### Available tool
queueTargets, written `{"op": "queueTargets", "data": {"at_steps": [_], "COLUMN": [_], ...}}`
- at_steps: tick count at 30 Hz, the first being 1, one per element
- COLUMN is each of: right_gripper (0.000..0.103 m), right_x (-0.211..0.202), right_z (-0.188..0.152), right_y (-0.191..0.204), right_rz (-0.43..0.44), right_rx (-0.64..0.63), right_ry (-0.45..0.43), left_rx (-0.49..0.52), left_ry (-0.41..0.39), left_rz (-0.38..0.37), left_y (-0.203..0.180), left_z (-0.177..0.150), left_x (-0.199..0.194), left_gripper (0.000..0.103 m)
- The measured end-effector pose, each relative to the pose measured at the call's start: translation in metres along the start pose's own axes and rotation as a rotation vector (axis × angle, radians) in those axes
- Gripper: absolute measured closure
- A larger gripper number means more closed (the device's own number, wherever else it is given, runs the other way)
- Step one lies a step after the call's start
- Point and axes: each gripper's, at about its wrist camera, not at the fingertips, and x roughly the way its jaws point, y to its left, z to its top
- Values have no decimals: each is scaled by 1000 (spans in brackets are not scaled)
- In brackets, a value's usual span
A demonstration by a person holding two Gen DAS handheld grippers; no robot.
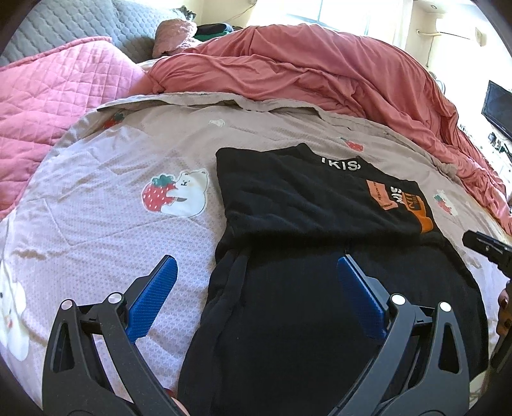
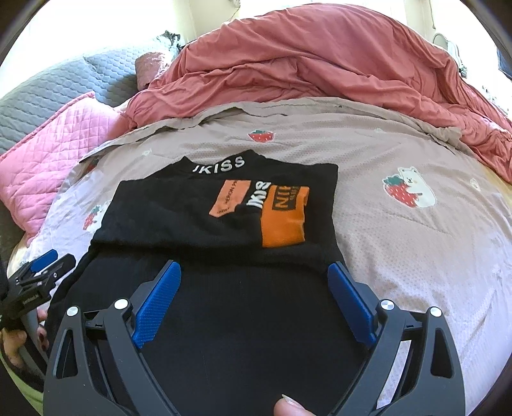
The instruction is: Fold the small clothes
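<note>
A small black top (image 1: 307,204) with an orange patch and white "KISS" lettering lies flat on the bed, its sides folded in; it also shows in the right wrist view (image 2: 198,217). Its lower part (image 2: 249,313) stretches toward me. My left gripper (image 1: 256,265) is open and empty, hovering over the garment's lower left edge. My right gripper (image 2: 254,268) is open and empty, over the garment's lower right part. The right gripper's tip (image 1: 486,249) shows at the left view's right edge, and the left gripper (image 2: 41,272) at the right view's left edge.
The garment lies on a beige quilt (image 1: 128,153) printed with strawberries and bears. A rumpled red duvet (image 1: 304,73) is heaped behind it. A pink quilted pillow (image 1: 54,96) and a grey quilted pillow (image 1: 64,22) sit at the far left.
</note>
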Motion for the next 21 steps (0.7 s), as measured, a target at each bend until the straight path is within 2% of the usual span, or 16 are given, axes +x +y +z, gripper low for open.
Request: {"op": "queueTargets", "data": {"at_steps": [6,9,21], "right_gripper": [11,11,11], "right_x": [-5,-7,-18], "right_z": [-11,-17,-43], "right_y": [-1,-3,-9], "right_rz": [-1,-2,-15], "right_rx": [-9,-10,-16], "right_ry": [20,32,76], "left_rx": [-8,4,-50], "left_ry": [12,12,51], "left_rz": [8,39,40], "left_y": [1,0,10], "left_z": [-5,-9,-22], "left_x": [-4,-7,-18], "left_gripper": [10,10,10]}}
